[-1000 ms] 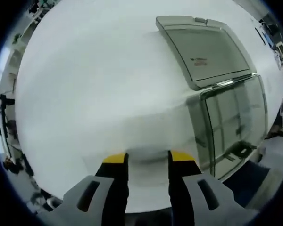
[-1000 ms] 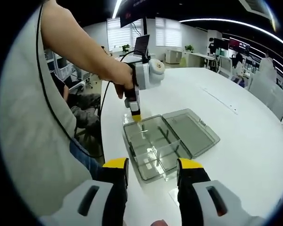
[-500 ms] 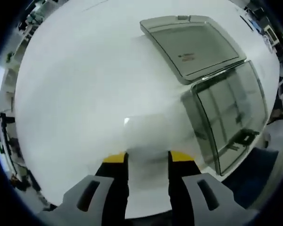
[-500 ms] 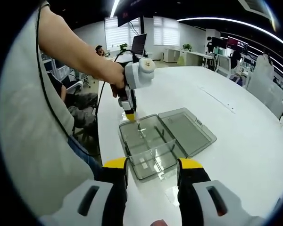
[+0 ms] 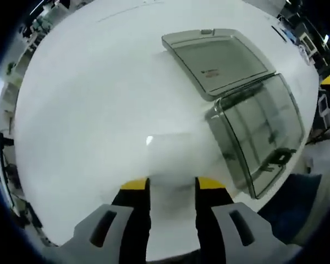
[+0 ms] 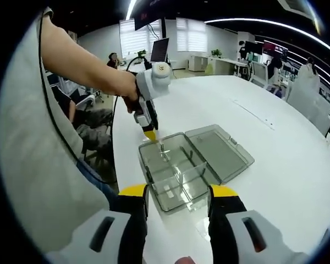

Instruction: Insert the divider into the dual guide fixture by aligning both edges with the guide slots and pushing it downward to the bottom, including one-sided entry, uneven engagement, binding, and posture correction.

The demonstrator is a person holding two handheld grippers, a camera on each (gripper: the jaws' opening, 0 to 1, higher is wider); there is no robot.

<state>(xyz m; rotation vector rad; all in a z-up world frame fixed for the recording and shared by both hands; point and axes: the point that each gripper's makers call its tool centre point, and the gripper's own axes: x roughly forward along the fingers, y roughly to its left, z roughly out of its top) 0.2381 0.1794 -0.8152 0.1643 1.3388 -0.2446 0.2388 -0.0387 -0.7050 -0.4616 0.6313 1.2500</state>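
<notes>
A clear grey box, the guide fixture, lies on the white table with its hinged lid folded open beside it. Thin partition walls stand inside the box. My left gripper points down at the box's far left corner, just outside the wall. In the left gripper view the left gripper is shut on a hazy clear divider, with the box and lid to its upper right. My right gripper hangs open over the box's near end with nothing between its fingers.
A person's bare arm and grey shirt take up the left of the right gripper view. The table edge runs close to the box's left side. Office chairs, desks and a monitor stand behind.
The left gripper with the divider has drifted a little left and away from the box's corner. The box and lid have stayed put; the right gripper has barely moved.
</notes>
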